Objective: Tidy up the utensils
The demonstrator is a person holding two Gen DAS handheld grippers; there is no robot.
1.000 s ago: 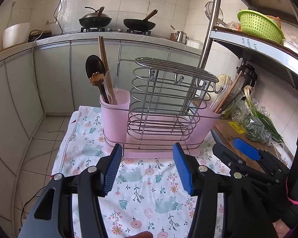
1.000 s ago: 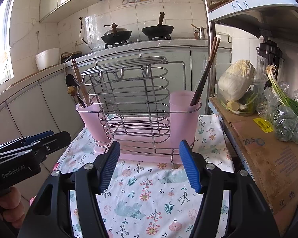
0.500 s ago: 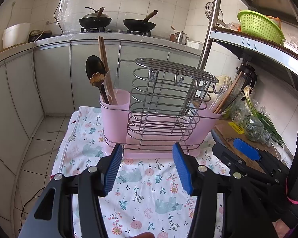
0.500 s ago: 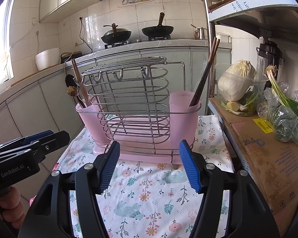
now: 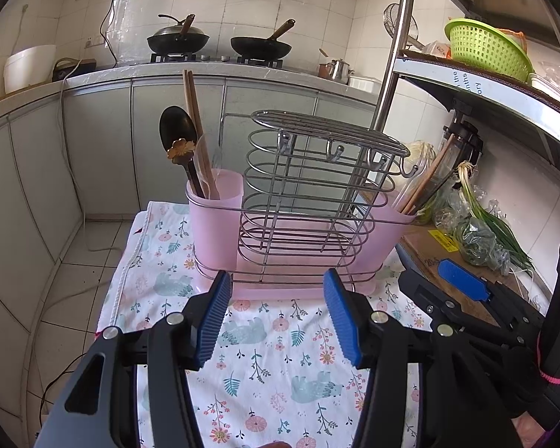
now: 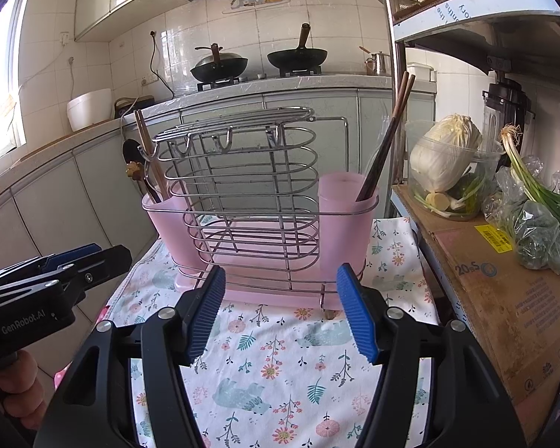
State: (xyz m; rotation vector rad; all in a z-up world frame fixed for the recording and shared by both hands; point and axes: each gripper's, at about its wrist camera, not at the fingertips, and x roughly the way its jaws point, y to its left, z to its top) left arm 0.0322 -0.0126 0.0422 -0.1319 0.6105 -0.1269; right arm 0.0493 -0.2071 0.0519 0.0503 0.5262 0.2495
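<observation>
A wire utensil rack (image 5: 310,194) (image 6: 242,194) with pink cups stands on a floral cloth (image 5: 272,354) (image 6: 280,366). Its left pink cup (image 5: 214,220) (image 6: 166,220) holds a black spoon (image 5: 177,130) (image 6: 132,151), a flower-topped utensil and wooden chopsticks (image 5: 198,127). The right pink cup (image 6: 345,220) (image 5: 395,216) holds dark chopsticks (image 6: 386,138). My left gripper (image 5: 276,311) hangs open just in front of the rack, nothing between its blue pads. My right gripper (image 6: 280,308) is open too, equally near and empty.
A cardboard-covered shelf (image 6: 504,291) on the right carries a cabbage in a clear tub (image 6: 446,160) and bagged green onions (image 6: 541,220). A steel post (image 5: 392,67) rises behind the rack. A green basket (image 5: 485,48) sits on the upper shelf. Woks (image 5: 220,41) stand on the far stove.
</observation>
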